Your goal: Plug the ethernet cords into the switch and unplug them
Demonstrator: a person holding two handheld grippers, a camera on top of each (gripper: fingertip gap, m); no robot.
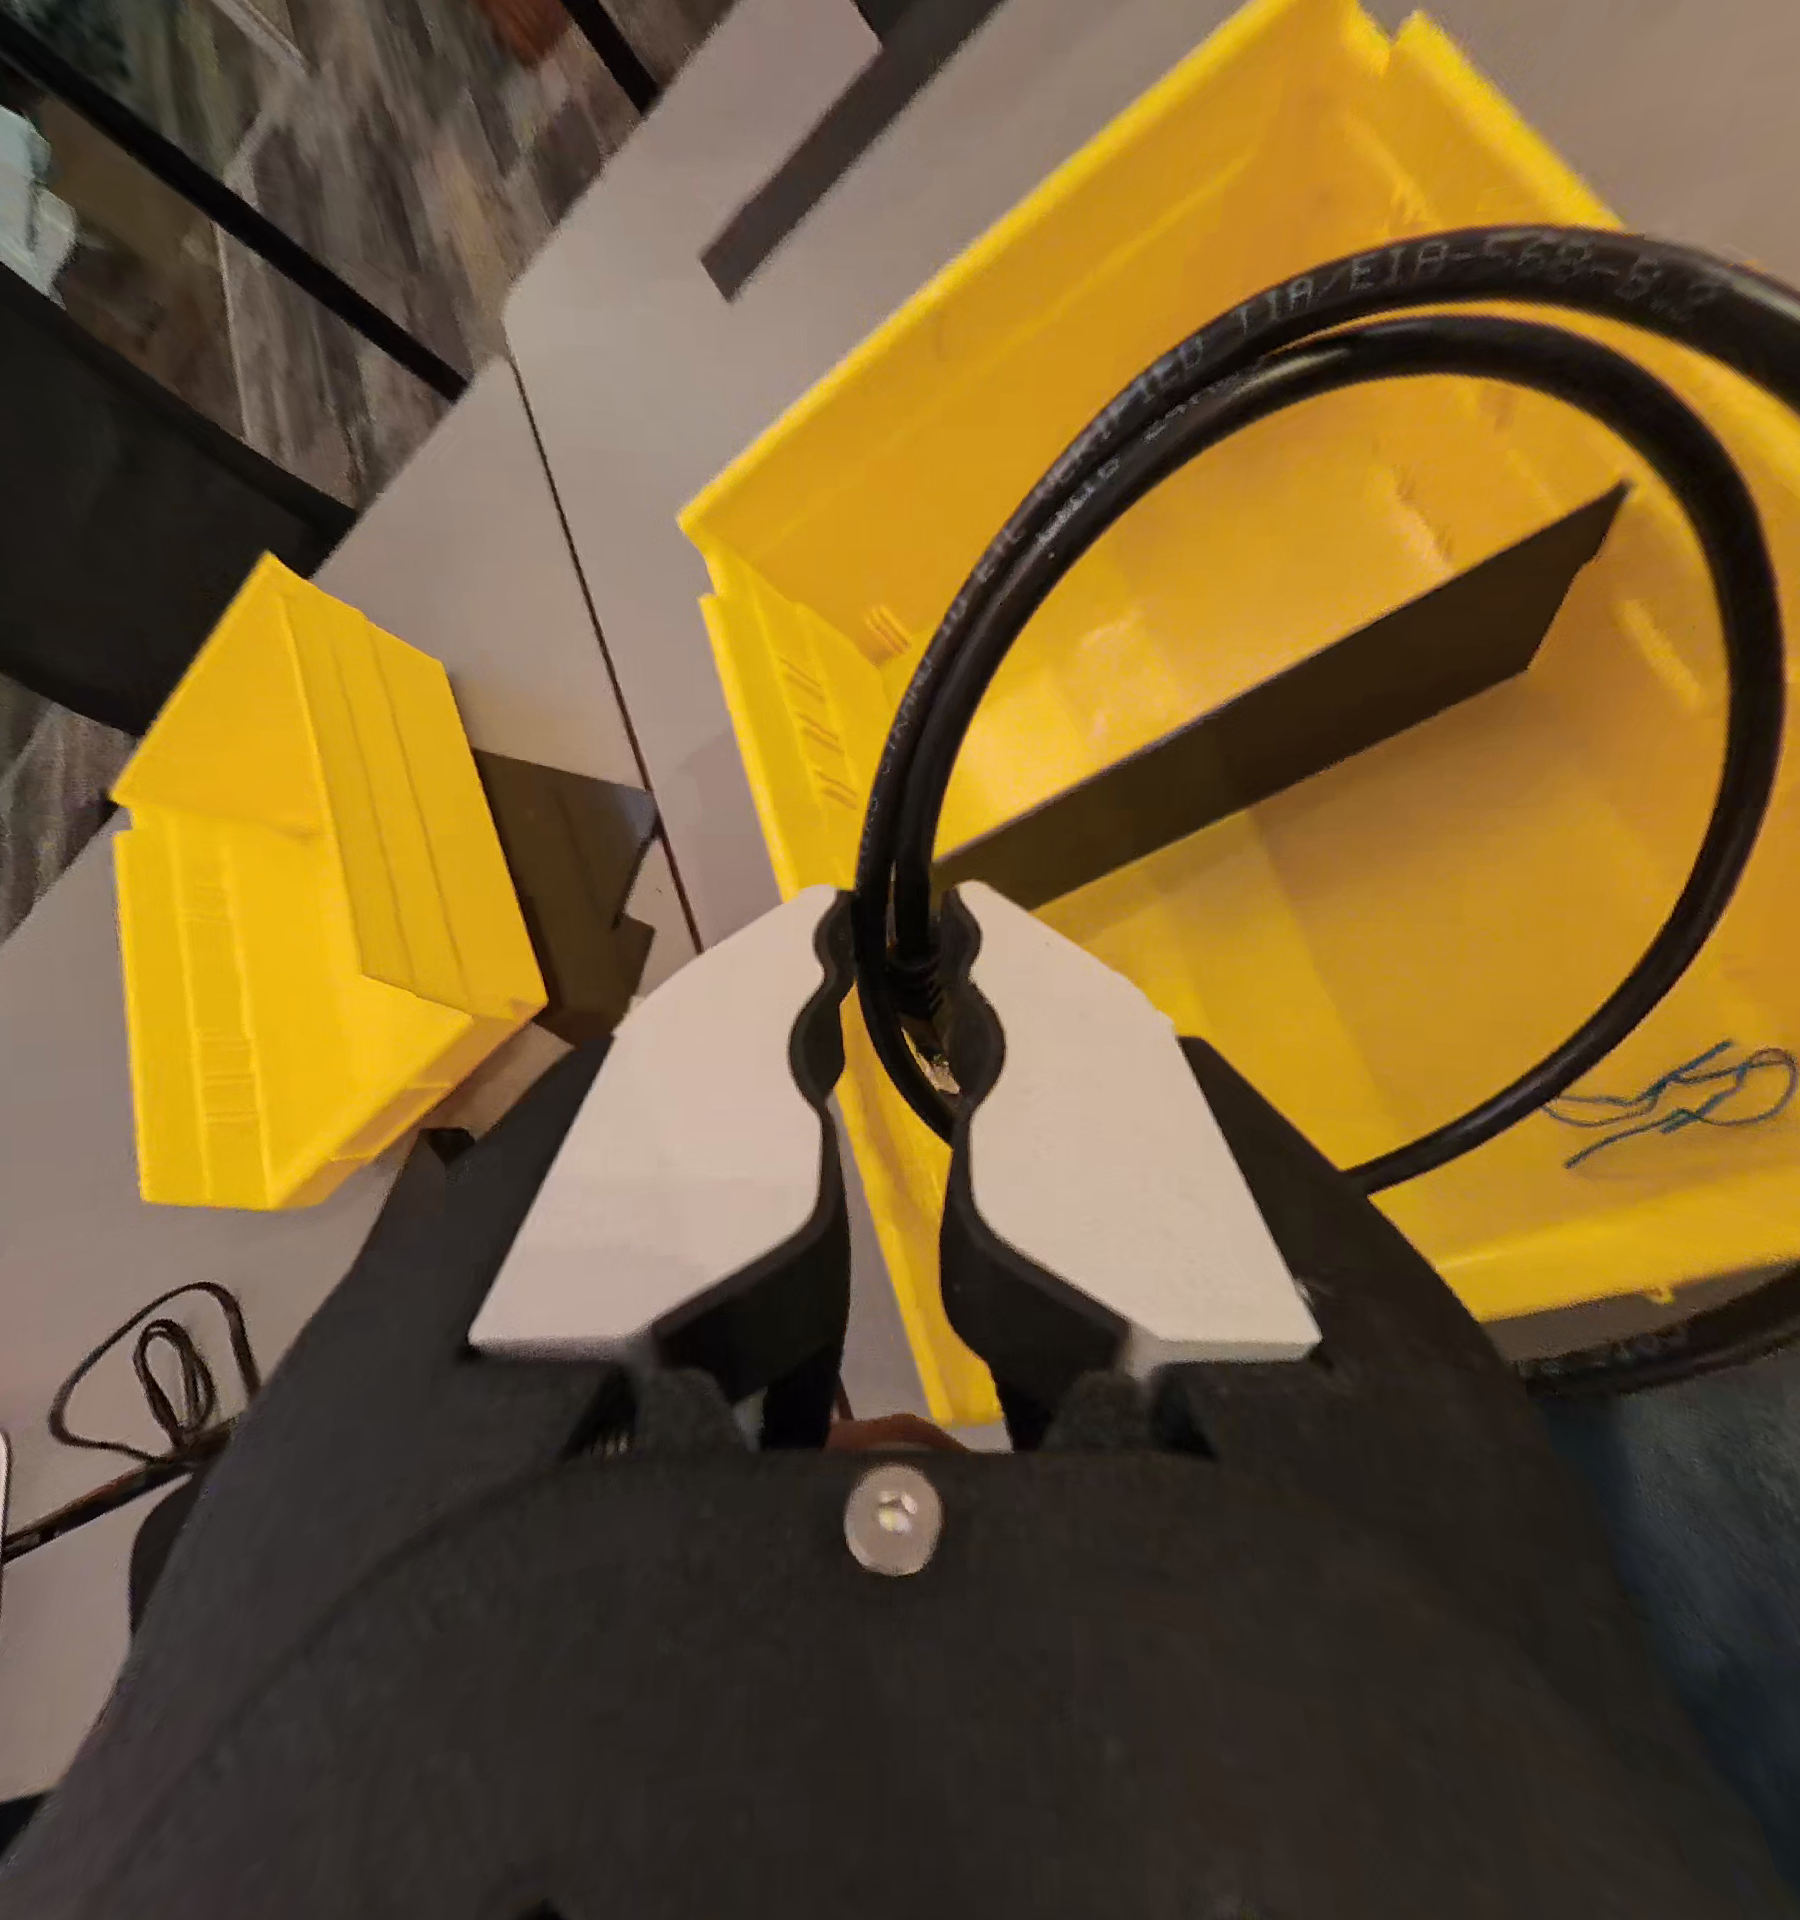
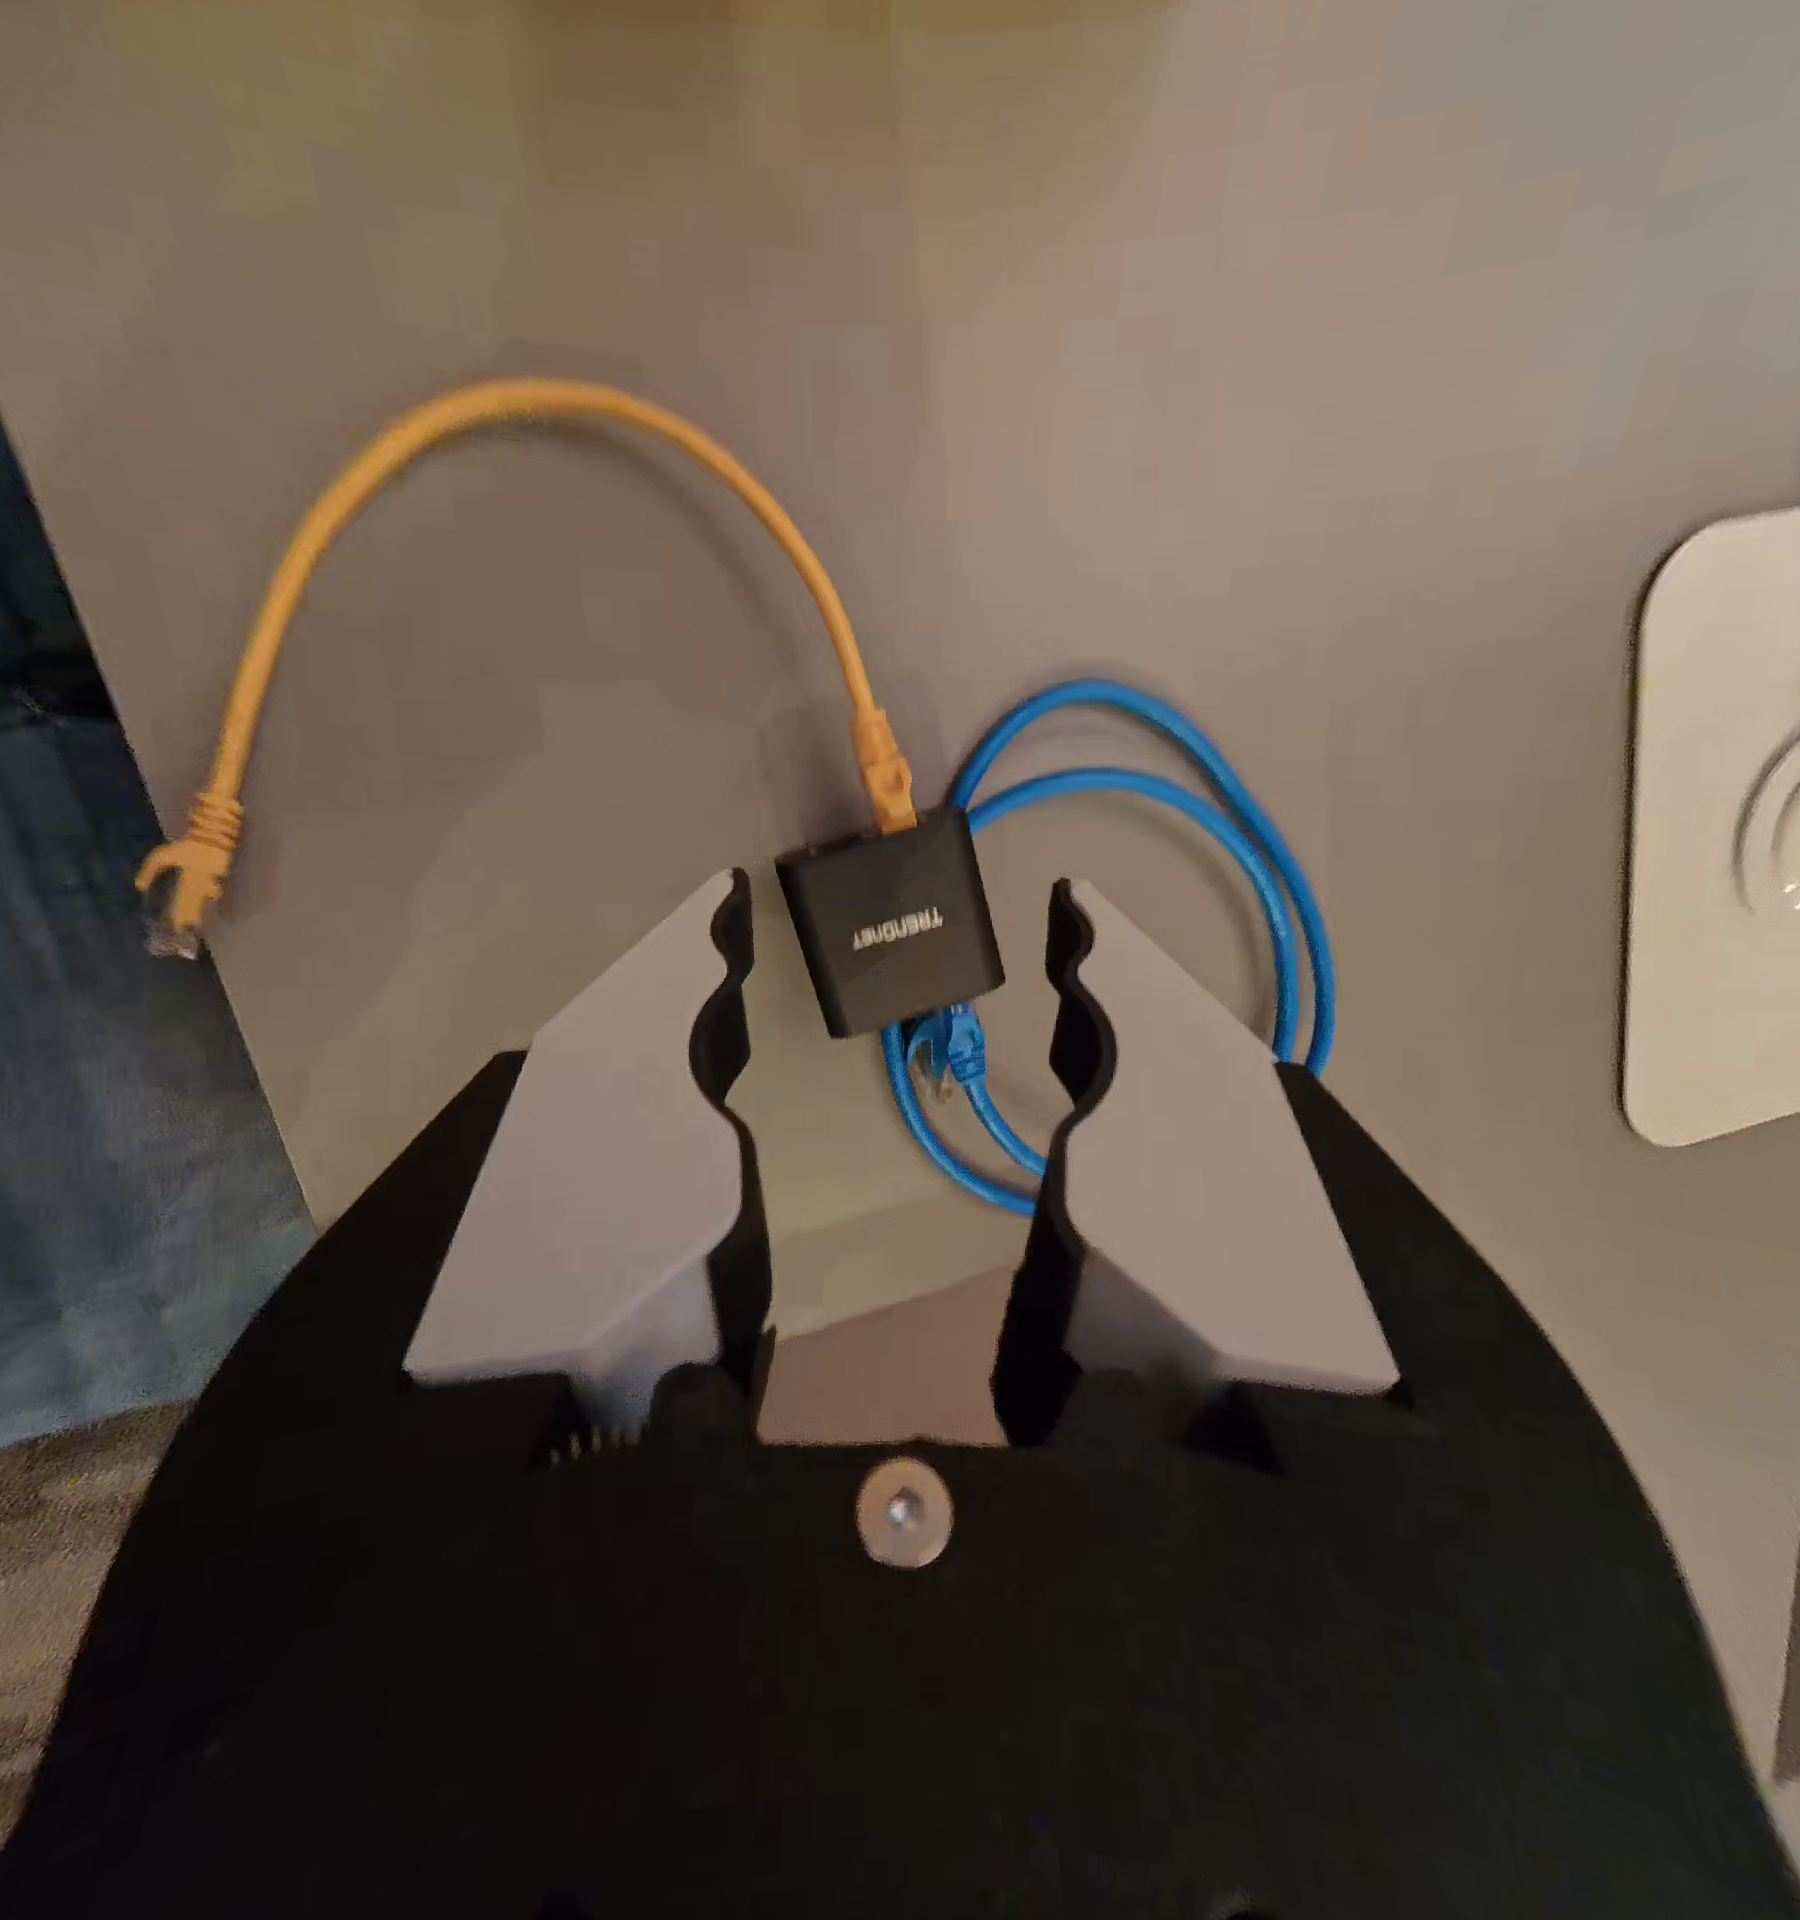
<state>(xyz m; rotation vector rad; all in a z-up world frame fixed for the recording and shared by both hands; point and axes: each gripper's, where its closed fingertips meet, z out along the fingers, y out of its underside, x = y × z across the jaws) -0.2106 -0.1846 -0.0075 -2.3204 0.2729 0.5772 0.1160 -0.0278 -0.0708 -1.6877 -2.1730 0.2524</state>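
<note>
My left gripper (image 1: 901, 914) is shut on a black ethernet cord (image 1: 1706, 727) near its plug (image 1: 927, 997), and the cord loops up over a large yellow bin (image 1: 979, 416). In the right wrist view, a small black switch (image 2: 891, 925) lies on the grey table. An orange cord (image 2: 522, 410) is plugged into its far side, and the cord's other plug (image 2: 184, 883) lies free at the left. A coiled blue cord (image 2: 1239, 831) lies beside the switch, with its plugs (image 2: 948, 1049) at the near side. My right gripper (image 2: 896, 904) is open and empty, just in front of the switch.
The large yellow bin has a black divider (image 1: 1291, 717) and a scrap of blue thread (image 1: 1685, 1101). A smaller yellow bin (image 1: 293, 935) lies on its side at the left. A thin black cable (image 1: 158, 1382) runs on the table. A white plate (image 2: 1769, 810) lies right of the switch. Tip to tip, the grippers are about 35 centimetres apart. The small black switch (image 2: 891, 925) lies around 6 centimetres away from my right fingertips.
</note>
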